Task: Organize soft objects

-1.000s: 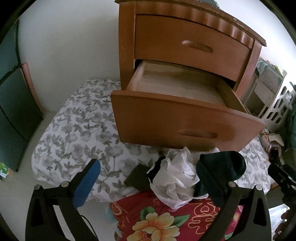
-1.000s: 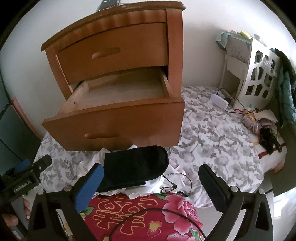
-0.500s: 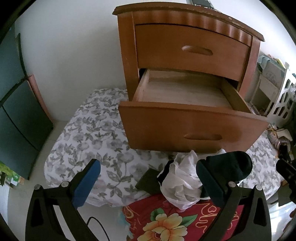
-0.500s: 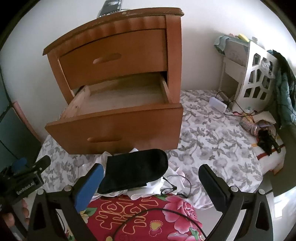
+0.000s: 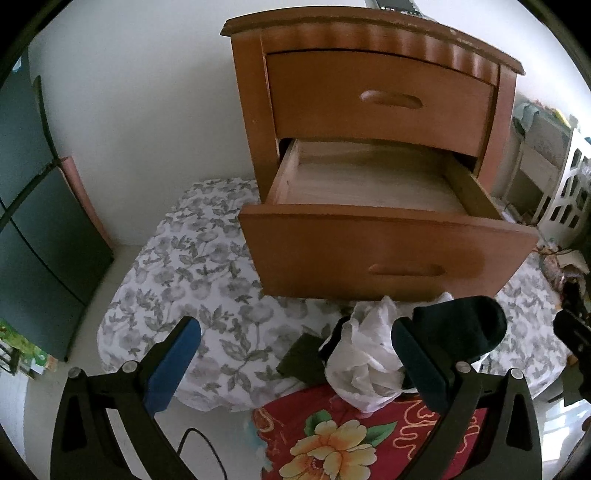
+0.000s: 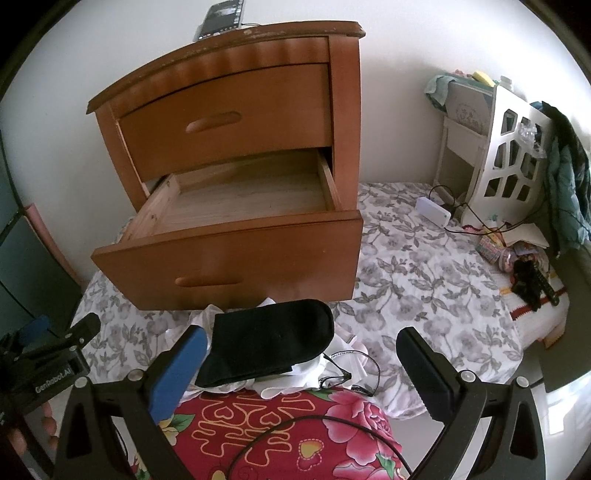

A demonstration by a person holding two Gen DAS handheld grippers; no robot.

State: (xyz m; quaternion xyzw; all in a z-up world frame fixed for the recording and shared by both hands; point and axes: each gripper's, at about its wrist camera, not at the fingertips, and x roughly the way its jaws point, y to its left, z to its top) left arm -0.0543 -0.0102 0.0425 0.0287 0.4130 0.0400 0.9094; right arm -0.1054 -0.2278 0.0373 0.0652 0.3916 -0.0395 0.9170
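A black sock (image 6: 271, 338) lies on top of a crumpled white garment (image 6: 295, 380) on a red floral cushion (image 6: 280, 428). In the left wrist view the same sock (image 5: 463, 332) and white garment (image 5: 364, 363) sit just below the wooden nightstand, beside a dark green folded cloth (image 5: 301, 360). The nightstand's lower drawer (image 6: 236, 258) is pulled out and holds nothing. My left gripper (image 5: 291, 363) is open, left of the pile and above it. My right gripper (image 6: 301, 363) is open, hovering over the sock and garment without touching them.
A grey floral sheet (image 6: 417, 288) covers the mattress under the nightstand. The upper drawer (image 5: 384, 99) is closed, and a phone (image 6: 221, 18) lies on top. A white shelf unit (image 6: 502, 151), cables and small clutter (image 6: 524, 258) lie right. A dark cabinet (image 5: 33, 229) stands left.
Both grippers have drawn back and risen, so the nightstand looks smaller and its top now shows. The sock and white garment have not moved. Both grippers stay open.
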